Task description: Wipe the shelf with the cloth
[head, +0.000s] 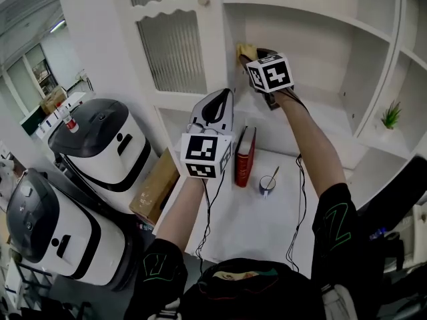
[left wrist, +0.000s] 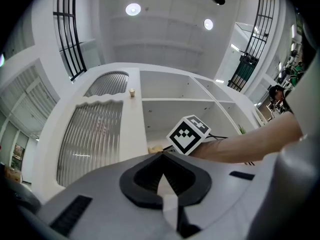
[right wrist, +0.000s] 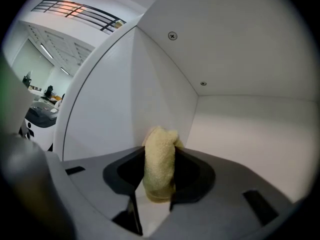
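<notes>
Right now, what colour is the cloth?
Pale yellow. The cloth shows best in the right gripper view.

A cabinet door of ribbed glass (head: 175, 49) with a small round knob (head: 203, 1) stood above a white worktop (head: 267, 225), which bore an upright red book (head: 245, 156) and a cup (head: 267, 184) just beside it, with a small green plant (head: 390, 115) off to the right. To the left, two rounded white-and-black machines (head: 107, 142) stood on a dark grey floor (head: 73, 299), with a cardboard box (head: 155, 189) between them and the worktop. Overhead, round ceiling lights (left wrist: 133, 9) shone between black railings (left wrist: 70, 29).
</notes>
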Available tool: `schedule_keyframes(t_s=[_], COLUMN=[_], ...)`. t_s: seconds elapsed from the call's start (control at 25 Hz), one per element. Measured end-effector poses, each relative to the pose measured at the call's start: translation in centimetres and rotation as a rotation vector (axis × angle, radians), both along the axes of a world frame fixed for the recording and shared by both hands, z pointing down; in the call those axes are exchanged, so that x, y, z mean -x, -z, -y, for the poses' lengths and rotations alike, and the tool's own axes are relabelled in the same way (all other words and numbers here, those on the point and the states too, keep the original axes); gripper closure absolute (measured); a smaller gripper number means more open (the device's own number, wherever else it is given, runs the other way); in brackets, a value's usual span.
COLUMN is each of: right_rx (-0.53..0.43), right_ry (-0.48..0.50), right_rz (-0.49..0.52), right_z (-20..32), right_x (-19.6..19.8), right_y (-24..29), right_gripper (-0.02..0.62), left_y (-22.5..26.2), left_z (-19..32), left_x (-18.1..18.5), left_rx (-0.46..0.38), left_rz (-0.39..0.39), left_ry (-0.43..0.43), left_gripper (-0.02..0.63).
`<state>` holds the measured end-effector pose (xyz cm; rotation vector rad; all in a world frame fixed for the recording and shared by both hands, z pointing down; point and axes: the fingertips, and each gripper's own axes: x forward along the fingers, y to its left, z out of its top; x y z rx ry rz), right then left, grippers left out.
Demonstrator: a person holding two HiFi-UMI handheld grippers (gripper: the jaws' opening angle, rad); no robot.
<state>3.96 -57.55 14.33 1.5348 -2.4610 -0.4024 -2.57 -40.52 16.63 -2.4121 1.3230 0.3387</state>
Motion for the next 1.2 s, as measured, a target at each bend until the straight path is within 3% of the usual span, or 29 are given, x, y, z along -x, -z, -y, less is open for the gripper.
schedule_keyframes(t_s=[0.6,1.0,1.2], right_rx=[-0.032,-0.064,-0.056], right_ry=[0.112,0.187,0.305], right_rz=[-0.067,-0.069,-0.044], right_z=[-5.7,-10.2,-12.5], right_x=[2.7,4.4,4.8], right_y=[-1.2,-1.8,-1.6], right_gripper=[0.46,0.46,0.46], left_y=[-0.6,-1.2,-2.0], left_z=[-0.5,-0.9,-0.8], left_x=[0.7,1.7,2.1], left_rx=[0.024,0.056,0.071], left_rz=[-0.016,-0.08,-0.101], left_ry=[-0.023,-0.024,-0.013], left_gripper=[0.611,0.611,0.611])
